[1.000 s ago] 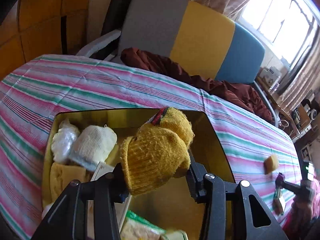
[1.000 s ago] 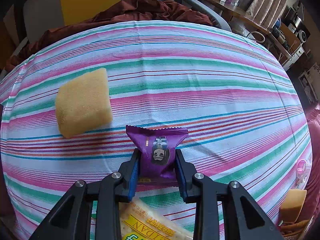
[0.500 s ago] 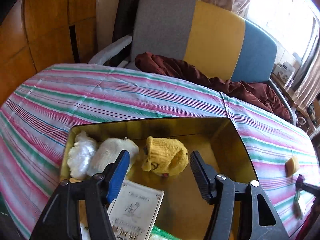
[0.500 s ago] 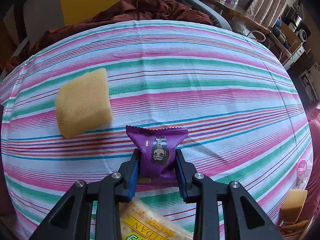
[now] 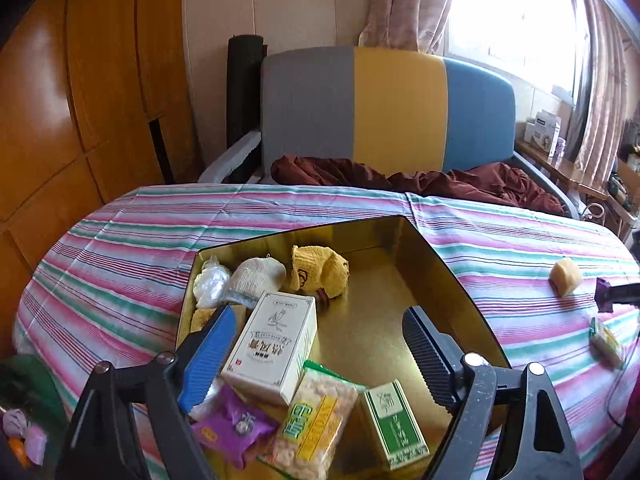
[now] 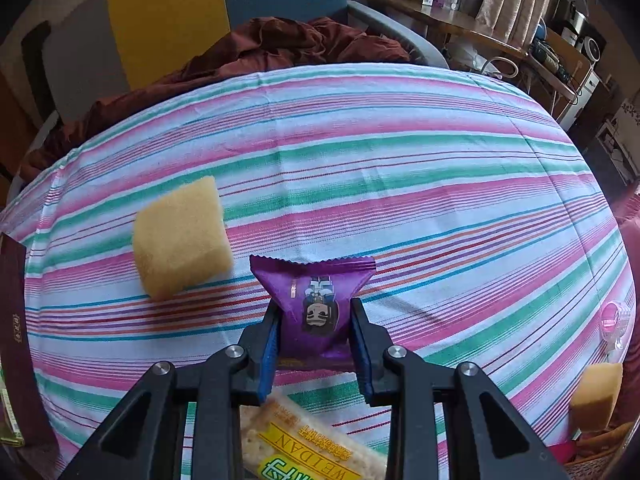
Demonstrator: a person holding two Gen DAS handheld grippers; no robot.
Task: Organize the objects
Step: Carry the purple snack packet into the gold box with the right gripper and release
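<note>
Left claw (image 5: 316, 354) hangs over the gold tin (image 5: 444, 280), jaws spread wide & just been opening, nothing btwn them. Yellow knit glove (image 5: 318, 270) lies loose on the tin floor near the far wall, clear of the pads. Beside it, far-left corner: white wrapped bundle (image 5: 258, 278) and a clear plastic wad (image 5: 210, 280). White box (image 5: 274, 344) leans across the near-left part of the tin; below it a purple snack pack (image 5: 230, 428), a cracker pack (image 5: 316, 420) w/ yellow-green label, and a small green-white box (image 5: 394, 424). Tin sits on the striped tabletop (image 5: 120, 256). Far right on the cloth: yellow sponge block (image 5: 565, 276), and the right claw's tip showing at the frame edge w/ something purple in it.

Right wrist view: right claw (image 6: 316, 334) is pinching a purple snack packet (image 6: 314, 304), pads pressed on both sides, packet standing upright btwn them, top edge crimped, raised off the striped cloth. Sponge block (image 6: 182, 236) rests on the tabletop (image 6: 440, 184) just left of the packet, not touching. Cracker pack (image 6: 296, 448) w/ yellow label lies directly under the claw. Second sponge piece (image 6: 596, 396) at the lower-right edge. Dark maroon tin wall (image 6: 16, 320) at the left edge.
</note>
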